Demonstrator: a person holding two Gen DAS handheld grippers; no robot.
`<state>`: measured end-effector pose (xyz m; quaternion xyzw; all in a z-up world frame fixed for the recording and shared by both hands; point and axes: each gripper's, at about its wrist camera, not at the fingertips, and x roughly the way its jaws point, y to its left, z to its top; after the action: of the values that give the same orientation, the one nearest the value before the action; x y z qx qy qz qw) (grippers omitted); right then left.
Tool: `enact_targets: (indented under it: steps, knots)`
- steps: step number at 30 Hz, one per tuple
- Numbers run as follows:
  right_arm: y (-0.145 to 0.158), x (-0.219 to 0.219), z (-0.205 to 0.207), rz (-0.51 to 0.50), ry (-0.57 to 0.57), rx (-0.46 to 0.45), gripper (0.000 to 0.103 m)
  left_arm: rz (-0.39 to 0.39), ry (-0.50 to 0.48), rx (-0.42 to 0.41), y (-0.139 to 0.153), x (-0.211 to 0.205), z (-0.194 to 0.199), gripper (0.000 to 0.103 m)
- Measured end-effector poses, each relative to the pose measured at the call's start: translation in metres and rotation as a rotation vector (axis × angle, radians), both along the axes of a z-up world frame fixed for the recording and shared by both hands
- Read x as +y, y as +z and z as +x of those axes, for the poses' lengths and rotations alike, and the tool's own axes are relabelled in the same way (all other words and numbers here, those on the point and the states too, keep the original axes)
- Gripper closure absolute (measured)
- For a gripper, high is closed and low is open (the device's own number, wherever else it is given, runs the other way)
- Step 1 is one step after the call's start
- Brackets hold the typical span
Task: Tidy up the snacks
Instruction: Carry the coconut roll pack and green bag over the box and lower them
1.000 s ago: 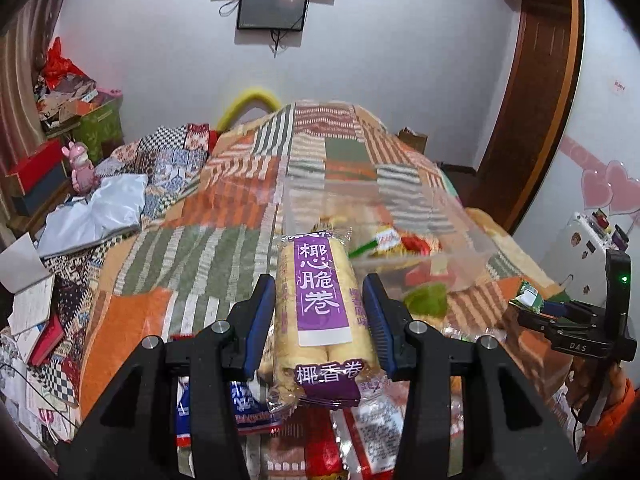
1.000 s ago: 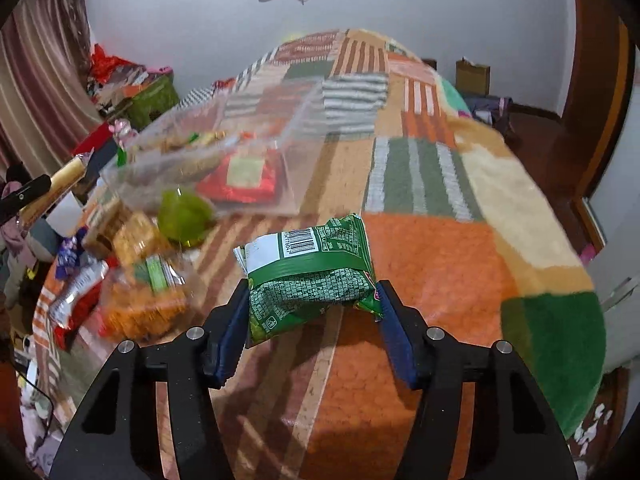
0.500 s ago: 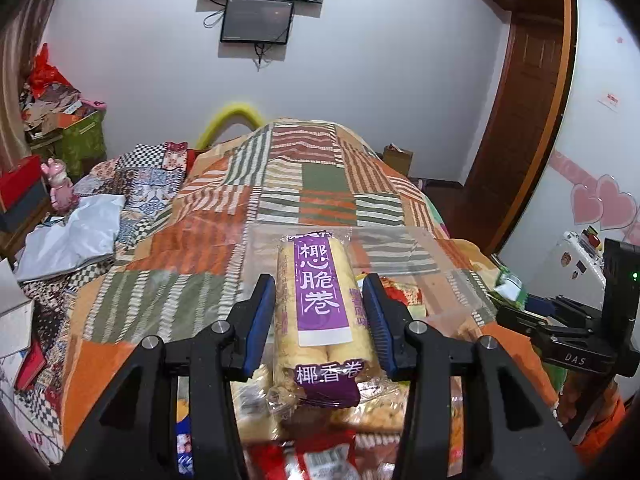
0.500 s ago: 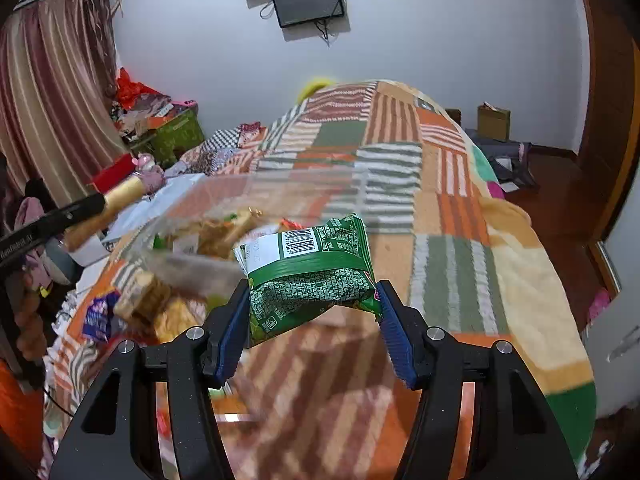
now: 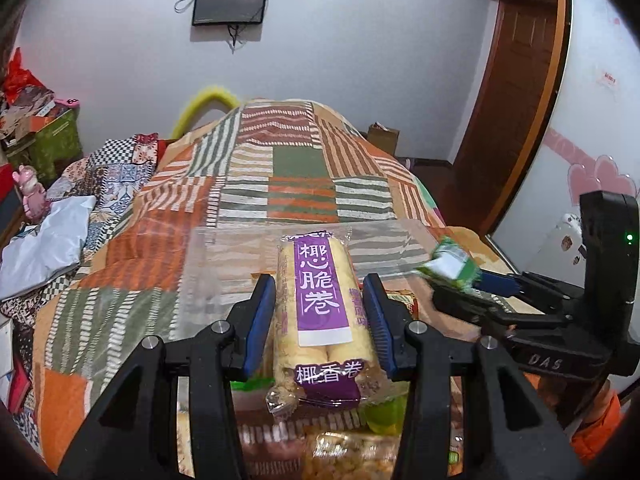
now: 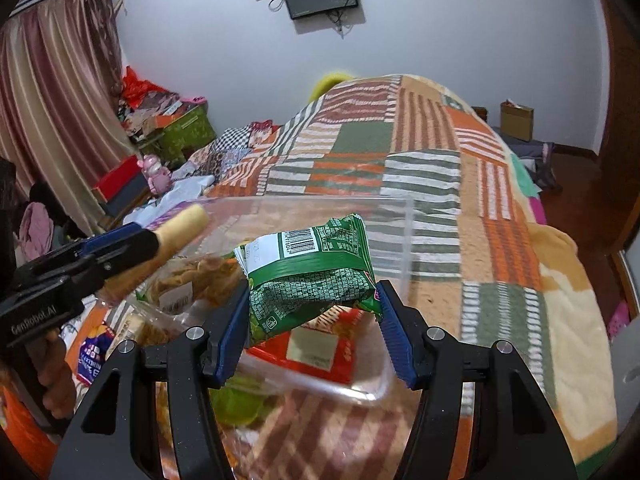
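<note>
Two snack packets are off the bed at once, one in each of our grippers. Our left gripper (image 5: 320,312) pinches a long clear-wrapped packet of pale yellow egg rolls with a purple label (image 5: 320,312); its blue pads (image 5: 260,320) press the packet's two sides, and the packet points forward, tilted slightly up. Our right gripper (image 6: 314,316) clamps a crumpled green foil snack bag with a white barcode panel (image 6: 308,272), blue pads (image 6: 394,340) squeezing its lower half.

Both packets hang above the clear plastic storage bin (image 6: 408,240), which sits on the orange, green and white patchwork bedspread (image 6: 500,240). Inside the bin we see a red-and-yellow flat packet (image 6: 320,348), a bag of golden crisps (image 6: 196,276) and a lime-green round object (image 6: 236,404), partly blurred. More packets lie on the bedspread just outside the bin's left wall, near a person's hand (image 6: 56,376) on the left handle.

A wall-mounted dark screen (image 5: 230,0) hangs beyond the bed.
</note>
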<state>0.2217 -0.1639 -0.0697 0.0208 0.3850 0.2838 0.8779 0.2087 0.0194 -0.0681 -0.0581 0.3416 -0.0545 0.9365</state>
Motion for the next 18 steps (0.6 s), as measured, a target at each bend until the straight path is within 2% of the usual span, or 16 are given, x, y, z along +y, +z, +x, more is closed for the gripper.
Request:
enact_targets:
  steps: [8,18]
  knots:
    - [-0.016,0.017,0.012,-0.048,0.030,0.040,0.046,0.032,-0.029,0.066,-0.019,-0.012,0.019,0.058]
    - [-0.015,0.024,0.009,-0.098,0.033,0.013,0.042,0.029,-0.008,0.107,-0.030,-0.011,0.026,0.061]
